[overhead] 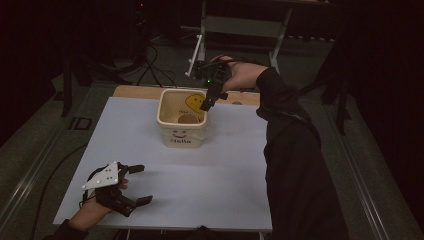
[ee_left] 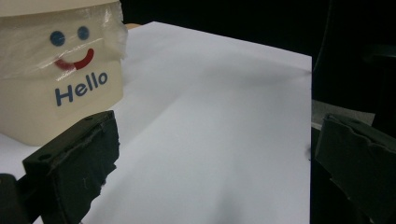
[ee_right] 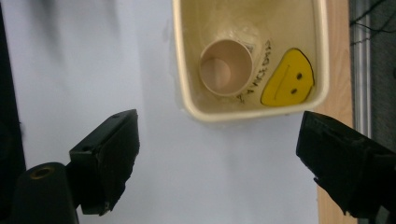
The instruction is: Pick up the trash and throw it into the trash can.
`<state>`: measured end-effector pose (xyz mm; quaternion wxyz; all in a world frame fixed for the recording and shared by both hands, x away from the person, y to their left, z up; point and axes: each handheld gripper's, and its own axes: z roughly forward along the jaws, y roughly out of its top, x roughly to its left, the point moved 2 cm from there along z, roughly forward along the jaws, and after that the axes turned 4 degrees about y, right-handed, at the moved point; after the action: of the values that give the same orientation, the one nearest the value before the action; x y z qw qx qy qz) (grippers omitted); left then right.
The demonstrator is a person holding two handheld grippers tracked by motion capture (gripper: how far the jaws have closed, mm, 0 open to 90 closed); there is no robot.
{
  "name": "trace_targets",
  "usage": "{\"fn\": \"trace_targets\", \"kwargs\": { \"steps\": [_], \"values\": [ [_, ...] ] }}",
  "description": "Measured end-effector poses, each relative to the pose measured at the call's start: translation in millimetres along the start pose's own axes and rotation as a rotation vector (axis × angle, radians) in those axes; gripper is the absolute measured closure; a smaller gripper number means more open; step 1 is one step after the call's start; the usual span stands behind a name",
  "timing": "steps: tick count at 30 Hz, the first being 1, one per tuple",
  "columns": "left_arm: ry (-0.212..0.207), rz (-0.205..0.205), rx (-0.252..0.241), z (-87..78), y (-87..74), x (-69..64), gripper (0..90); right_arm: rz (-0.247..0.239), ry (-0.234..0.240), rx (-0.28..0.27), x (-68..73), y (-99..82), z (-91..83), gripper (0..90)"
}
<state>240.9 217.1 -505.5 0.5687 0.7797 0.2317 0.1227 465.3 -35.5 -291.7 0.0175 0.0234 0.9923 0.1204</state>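
Landmark: cream tub [overhead: 182,121] with a smiling face and the word "Hello" on its front, standing upright on the white sheet [overhead: 210,175] that covers the bench [overhead: 135,91].
Cup: small tan paper cup [ee_right: 225,66], lying on its side inside the tub, mouth turned up toward the right gripper view, beside a yellow face sticker [ee_right: 287,78] on the inner wall.
Right gripper [overhead: 206,103]: held above the far right corner of the tub, pointing down toward its opening; jaws well apart, nothing between the pads, nothing held; tub rim [ee_right: 252,112] seen past the jaws in the right gripper view.
Left gripper [overhead: 141,184]: resting on the sheet near the front left, well apart from the tub; jaws wide open and empty, aimed past the right side of the tub front.
Sleeve [overhead: 295,165]: dark, reaching over the right side of the sheet toward the tub.
Sheet around the tub: bare white.
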Motion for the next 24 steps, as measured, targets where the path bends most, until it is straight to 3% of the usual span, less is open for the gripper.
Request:
{"fn": "trace_targets", "kwargs": {
  "steps": [9,16,24],
  "values": [
    [0.003,0.003,0.003,-0.6,-0.4,-2.0,0.6,0.011,0.001,-0.025,11.7,-17.2,0.0,13.5],
    [0.006,0.007,0.007,-0.6,-0.4,-2.1,0.6,0.035,-0.008,-0.014,17.8,-33.3,5.0,13.2],
    [0.007,0.005,0.011,0.2,-0.7,-2.3,0.6,0.067,0.003,-0.055,25.8,-49.9,16.6,10.8]
  ]
}}
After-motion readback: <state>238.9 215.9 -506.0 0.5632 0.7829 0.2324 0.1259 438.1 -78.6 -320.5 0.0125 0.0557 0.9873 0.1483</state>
